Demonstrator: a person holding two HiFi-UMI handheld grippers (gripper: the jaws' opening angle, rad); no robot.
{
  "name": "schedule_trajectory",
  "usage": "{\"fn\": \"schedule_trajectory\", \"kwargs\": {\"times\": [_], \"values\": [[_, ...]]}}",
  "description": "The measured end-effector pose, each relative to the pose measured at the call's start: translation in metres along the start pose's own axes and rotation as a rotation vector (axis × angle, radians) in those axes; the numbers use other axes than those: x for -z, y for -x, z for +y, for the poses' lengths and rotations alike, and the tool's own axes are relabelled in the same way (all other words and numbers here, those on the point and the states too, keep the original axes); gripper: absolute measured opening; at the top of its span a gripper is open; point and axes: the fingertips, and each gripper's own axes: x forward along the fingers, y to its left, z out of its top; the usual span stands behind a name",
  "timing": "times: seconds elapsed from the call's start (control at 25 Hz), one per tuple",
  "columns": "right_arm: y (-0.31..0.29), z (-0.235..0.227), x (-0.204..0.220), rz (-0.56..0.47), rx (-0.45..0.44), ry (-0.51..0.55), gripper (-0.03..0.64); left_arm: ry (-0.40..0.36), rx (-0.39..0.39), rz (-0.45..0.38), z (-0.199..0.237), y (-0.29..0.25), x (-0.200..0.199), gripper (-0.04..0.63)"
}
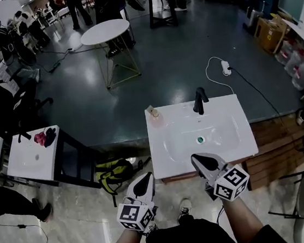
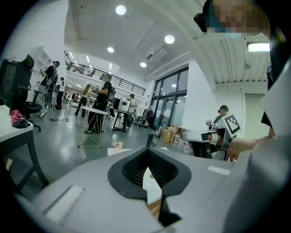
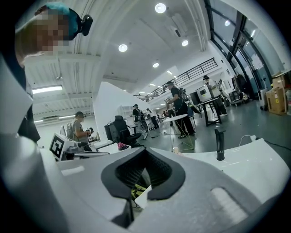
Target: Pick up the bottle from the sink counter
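The small pale bottle (image 1: pixel 154 114) stands upright on the far left corner of the white sink counter (image 1: pixel 237 145), left of the black faucet (image 1: pixel 199 100). My left gripper (image 1: pixel 147 176) hovers off the counter's near left corner, jaws together with nothing between them. My right gripper (image 1: pixel 196 157) is over the counter's near edge, also shut and empty. In the left gripper view the left gripper (image 2: pixel 147 150) points toward the bottle (image 2: pixel 119 145) and faucet (image 2: pixel 150 140), both far ahead. The right gripper view shows the right gripper (image 3: pixel 144 150) with the faucet (image 3: pixel 220 143) off to its right and the bottle (image 3: pixel 176 149) beyond it.
A green drain (image 1: pixel 200 139) sits in the basin. A yellow-green backpack (image 1: pixel 113 173) lies on the floor left of the counter. A small white table (image 1: pixel 31 160) carries a red cloth. A wooden platform (image 1: pixel 278 141) adjoins on the right. People stand far behind.
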Motion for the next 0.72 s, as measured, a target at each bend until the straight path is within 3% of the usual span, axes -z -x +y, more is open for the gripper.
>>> {"fn": "schedule_trajectory", "kwargs": {"times": [0.72], "values": [[0.000,-0.043,-0.012,-0.003,-0.086,-0.019,0.000,-0.027,-0.104,-0.006,-0.012,-0.043,-0.007,0.003]]}}
